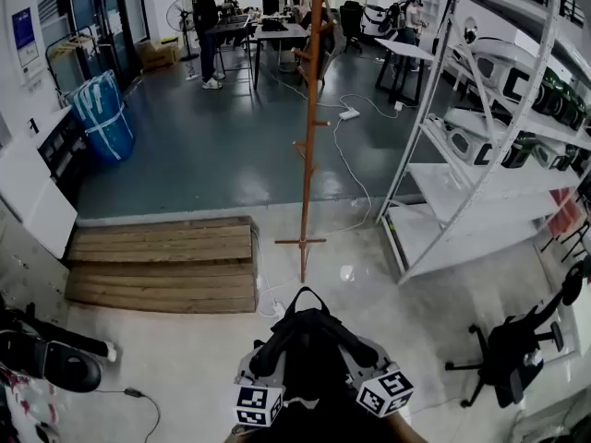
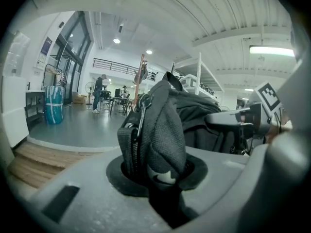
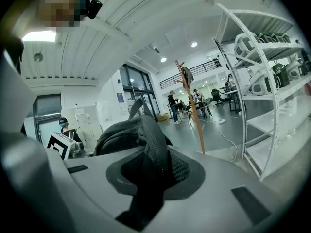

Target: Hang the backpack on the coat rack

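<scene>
The backpack (image 1: 309,353), black and slumped, sits at six o'clock in the head view, held off the floor between the two tools, its top carry loop (image 1: 305,295) standing up at twelve o'clock of its bulk. The left gripper (image 1: 271,353) bites it from about eight o'clock and the right gripper (image 1: 348,344) from about four. In the left gripper view the jaws are clamped on a fold of black webbing with a zipper edge, and in the right gripper view the jaws are pressed onto a padded mesh strap, so both tongs grip the bag and neither is empty. Straight ahead at twelve o'clock stands the wooden coat rack (image 1: 311,137), well apart from the bag, its pegs bare on the lower stem; something dark hangs near its top in the gripper views, too small to name. A wooden platform (image 1: 162,264) lies at ten o'clock, white shelving (image 1: 480,183) at two, a black office chair (image 1: 512,349) at three. As I judge it, the pick-up is done and the approach is only partly made: closing the gap to the rack, lifting the loop over a peg and letting go are all left.
</scene>
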`<state>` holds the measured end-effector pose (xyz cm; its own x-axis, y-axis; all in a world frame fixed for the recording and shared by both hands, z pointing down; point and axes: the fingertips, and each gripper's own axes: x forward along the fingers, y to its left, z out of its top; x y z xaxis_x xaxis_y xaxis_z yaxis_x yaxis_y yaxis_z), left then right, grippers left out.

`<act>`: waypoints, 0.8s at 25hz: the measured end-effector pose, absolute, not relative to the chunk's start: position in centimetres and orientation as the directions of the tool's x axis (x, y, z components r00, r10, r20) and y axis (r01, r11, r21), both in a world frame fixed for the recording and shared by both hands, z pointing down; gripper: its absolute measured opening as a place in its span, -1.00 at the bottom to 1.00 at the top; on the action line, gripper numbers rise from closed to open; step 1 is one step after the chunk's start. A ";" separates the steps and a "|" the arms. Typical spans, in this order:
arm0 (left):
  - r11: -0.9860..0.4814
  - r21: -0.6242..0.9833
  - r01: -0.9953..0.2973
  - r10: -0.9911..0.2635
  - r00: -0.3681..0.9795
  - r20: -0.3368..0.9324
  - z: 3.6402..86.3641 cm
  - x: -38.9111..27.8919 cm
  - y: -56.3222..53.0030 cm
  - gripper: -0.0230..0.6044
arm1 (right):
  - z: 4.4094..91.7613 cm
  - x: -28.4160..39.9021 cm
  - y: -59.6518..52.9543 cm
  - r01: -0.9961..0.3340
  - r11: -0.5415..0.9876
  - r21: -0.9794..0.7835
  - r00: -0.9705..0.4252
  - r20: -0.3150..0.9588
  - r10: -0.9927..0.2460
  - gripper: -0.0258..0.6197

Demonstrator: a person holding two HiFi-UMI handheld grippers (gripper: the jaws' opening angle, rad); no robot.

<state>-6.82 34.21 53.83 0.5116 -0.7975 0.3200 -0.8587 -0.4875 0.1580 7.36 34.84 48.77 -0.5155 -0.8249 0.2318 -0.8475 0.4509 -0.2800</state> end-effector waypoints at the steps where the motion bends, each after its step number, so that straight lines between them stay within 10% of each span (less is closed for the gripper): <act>1: -0.492 0.152 -0.857 -0.798 0.514 0.316 53.7 -7.4 33.8 -0.60 | 48.8 6.8 34.5 -0.848 0.448 -0.283 -0.513 0.228 -0.827 -0.69; 20: -0.472 0.118 -0.874 -0.824 0.484 0.294 53.9 -13.6 23.3 -0.60 | 48.9 0.7 24.3 -0.818 0.469 -0.332 -0.547 0.200 -0.813 -0.68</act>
